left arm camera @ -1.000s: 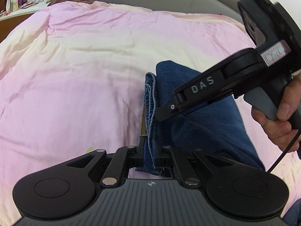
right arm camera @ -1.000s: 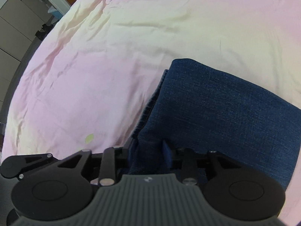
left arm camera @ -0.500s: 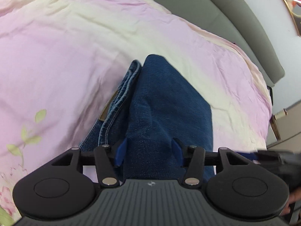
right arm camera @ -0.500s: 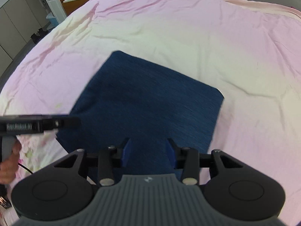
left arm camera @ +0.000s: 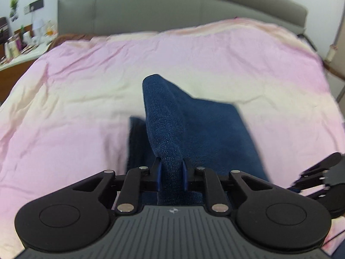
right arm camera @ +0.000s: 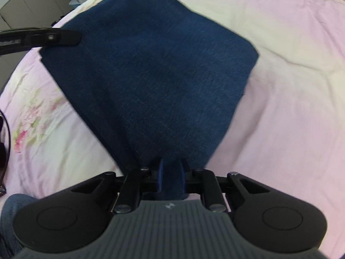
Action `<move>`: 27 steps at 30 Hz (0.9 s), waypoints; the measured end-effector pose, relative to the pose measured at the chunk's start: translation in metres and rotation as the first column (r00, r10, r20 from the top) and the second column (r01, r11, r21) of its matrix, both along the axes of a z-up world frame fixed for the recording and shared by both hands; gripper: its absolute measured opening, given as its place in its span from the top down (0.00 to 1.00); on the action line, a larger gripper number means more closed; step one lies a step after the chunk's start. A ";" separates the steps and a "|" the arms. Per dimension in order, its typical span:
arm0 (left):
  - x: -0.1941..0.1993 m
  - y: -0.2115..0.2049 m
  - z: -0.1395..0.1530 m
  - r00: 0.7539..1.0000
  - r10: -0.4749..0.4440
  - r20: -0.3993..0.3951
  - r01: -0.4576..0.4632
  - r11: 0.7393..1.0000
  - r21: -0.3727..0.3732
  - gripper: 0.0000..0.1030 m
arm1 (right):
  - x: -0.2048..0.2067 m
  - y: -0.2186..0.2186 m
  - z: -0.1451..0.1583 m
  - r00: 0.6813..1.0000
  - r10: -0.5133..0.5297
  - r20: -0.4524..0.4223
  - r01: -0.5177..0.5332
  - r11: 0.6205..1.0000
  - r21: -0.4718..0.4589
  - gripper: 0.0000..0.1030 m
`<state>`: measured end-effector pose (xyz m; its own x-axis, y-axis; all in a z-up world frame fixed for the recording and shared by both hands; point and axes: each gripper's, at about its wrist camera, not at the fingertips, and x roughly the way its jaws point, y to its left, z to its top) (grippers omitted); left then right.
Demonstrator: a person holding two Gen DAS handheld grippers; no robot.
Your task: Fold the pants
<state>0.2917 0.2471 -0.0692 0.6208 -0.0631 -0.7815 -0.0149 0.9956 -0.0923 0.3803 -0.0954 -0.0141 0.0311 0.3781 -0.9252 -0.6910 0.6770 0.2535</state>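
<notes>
The dark blue denim pants [left arm camera: 194, 129] are folded into a thick block and held up over the pink bed sheet [left arm camera: 86, 82]. My left gripper [left arm camera: 171, 172] is shut on one near edge of the pants, which rise in a ridge ahead of it. My right gripper [right arm camera: 171, 178] is shut on another edge, and the pants [right arm camera: 151, 75] spread out flat and wide in front of it. The right gripper also shows at the right edge of the left wrist view [left arm camera: 319, 172], and the left gripper shows at the upper left of the right wrist view [right arm camera: 38, 38].
A grey padded headboard [left arm camera: 172, 10] runs along the far side of the bed. A nightstand with small items [left arm camera: 19, 43] stands at the far left. White cabinets [right arm camera: 32, 6] stand beyond the bed. The sheet [right arm camera: 291, 86] has a flower print [right arm camera: 32, 125].
Both grippers have closed on the folded pants and lifted them off the sheet. The views have swung round, and the pants now hang between the two grippers.
</notes>
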 end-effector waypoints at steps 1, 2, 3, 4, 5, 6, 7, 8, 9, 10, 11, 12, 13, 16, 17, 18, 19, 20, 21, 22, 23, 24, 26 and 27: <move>0.002 0.006 -0.014 0.999 0.011 -0.032 -0.011 1.000 0.009 0.80 | -0.002 0.005 -0.003 1.000 0.005 -0.016 -0.004 1.000 0.015 0.88; 0.004 0.012 -0.029 0.998 0.022 -0.061 -0.022 1.000 0.011 0.80 | -0.005 0.012 -0.008 1.000 0.012 -0.022 -0.012 1.000 0.019 0.88; 0.006 0.017 -0.042 0.996 0.035 -0.086 -0.034 0.999 0.013 0.80 | -0.008 0.021 -0.015 1.000 0.028 -0.012 -0.028 1.000 0.008 0.88; 0.008 0.019 -0.057 0.992 0.051 -0.111 -0.051 0.999 0.003 0.80 | -0.010 0.030 -0.024 0.999 0.041 -0.001 -0.041 0.999 -0.012 0.88; 0.006 0.021 -0.068 0.991 0.052 -0.122 -0.052 0.999 0.005 0.80 | -0.011 0.037 -0.034 0.999 0.041 -0.001 -0.041 0.999 -0.032 0.88; 0.006 0.020 -0.078 0.990 0.046 -0.130 -0.044 0.999 0.022 0.79 | -0.012 0.044 -0.045 0.999 0.041 -0.008 -0.042 0.998 -0.048 0.88; 0.007 0.018 -0.087 0.990 0.044 -0.137 -0.039 0.999 0.038 0.78 | -0.014 0.049 -0.058 0.999 0.048 -0.025 -0.049 0.997 -0.063 0.87; 0.006 0.017 -0.094 0.989 0.045 -0.143 -0.039 0.998 0.046 0.78 | -0.016 0.055 -0.069 0.998 0.054 -0.036 -0.056 0.996 -0.075 0.87; 0.005 0.018 -0.097 0.989 0.045 -0.140 -0.038 0.998 0.050 0.78 | -0.020 0.060 -0.078 0.997 0.069 -0.022 -0.070 0.994 -0.088 0.88; 0.005 0.018 -0.098 0.990 0.042 -0.134 -0.034 0.998 0.056 0.77 | -0.024 0.064 -0.083 0.996 0.085 0.001 -0.084 0.991 -0.102 0.88; 0.006 0.017 -0.096 0.991 0.036 -0.132 -0.028 0.998 0.063 0.77 | -0.028 0.068 -0.086 0.995 0.099 0.026 -0.095 0.989 -0.113 0.88; 0.006 0.016 -0.094 0.991 0.027 -0.132 -0.017 0.997 0.073 0.77 | -0.031 0.071 -0.086 0.993 0.112 0.043 -0.106 0.987 -0.119 0.88; 0.005 0.014 -0.090 0.992 0.011 -0.128 0.000 0.996 0.088 0.75 | -0.032 0.071 -0.085 0.991 0.125 0.049 -0.118 0.986 -0.119 0.88; 0.000 0.016 -0.069 0.994 -0.024 -0.105 0.033 0.996 0.086 0.67 | -0.031 0.060 -0.073 0.988 0.147 0.039 -0.143 0.986 -0.091 0.91; 0.001 0.019 -0.059 0.995 -0.033 -0.096 0.042 0.996 0.085 0.65 | -0.028 0.058 -0.067 0.987 0.156 0.037 -0.152 0.985 -0.083 0.91; 0.001 0.021 -0.049 0.996 -0.039 -0.078 0.045 0.995 0.085 0.64 | -0.026 0.053 -0.058 0.986 0.163 0.042 -0.159 0.984 -0.074 0.90; 0.001 0.022 -0.039 0.998 -0.038 -0.053 0.042 0.995 0.091 0.64 | -0.022 0.048 -0.048 0.985 0.163 0.059 -0.159 0.985 -0.064 0.90; 0.004 0.024 -0.028 0.999 -0.037 -0.023 0.039 0.995 0.095 0.64 | -0.016 0.043 -0.038 0.984 0.156 0.087 -0.151 0.987 -0.055 0.90; 0.009 0.025 -0.020 0.999 -0.038 0.000 0.038 0.995 0.094 0.64 | -0.009 0.040 -0.029 0.982 0.149 0.117 -0.145 0.988 -0.048 0.90; 0.016 0.025 -0.014 0.999 -0.036 0.021 0.034 0.995 0.091 0.64 | 0.001 0.037 -0.022 0.979 0.142 0.145 -0.137 0.990 -0.046 0.90; 0.024 0.027 -0.010 0.999 -0.032 0.041 0.028 0.996 0.087 0.65 | 0.012 0.036 -0.016 0.976 0.125 0.179 -0.119 0.992 -0.045 0.90; 0.033 0.026 -0.008 0.998 -0.025 0.055 0.020 0.996 0.088 0.70 | 0.025 0.035 -0.013 0.973 0.104 0.207 -0.098 0.994 -0.043 0.88; 0.054 0.023 -0.011 0.998 -0.009 0.065 0.002 0.995 0.100 0.78 | 0.050 0.037 -0.012 0.967 0.065 0.248 -0.057 0.998 -0.040 0.88; 0.063 0.022 -0.016 0.998 -0.001 0.065 -0.005 0.995 0.102 0.80 | 0.064 0.039 -0.013 0.963 0.046 0.266 -0.039 0.999 -0.033 0.88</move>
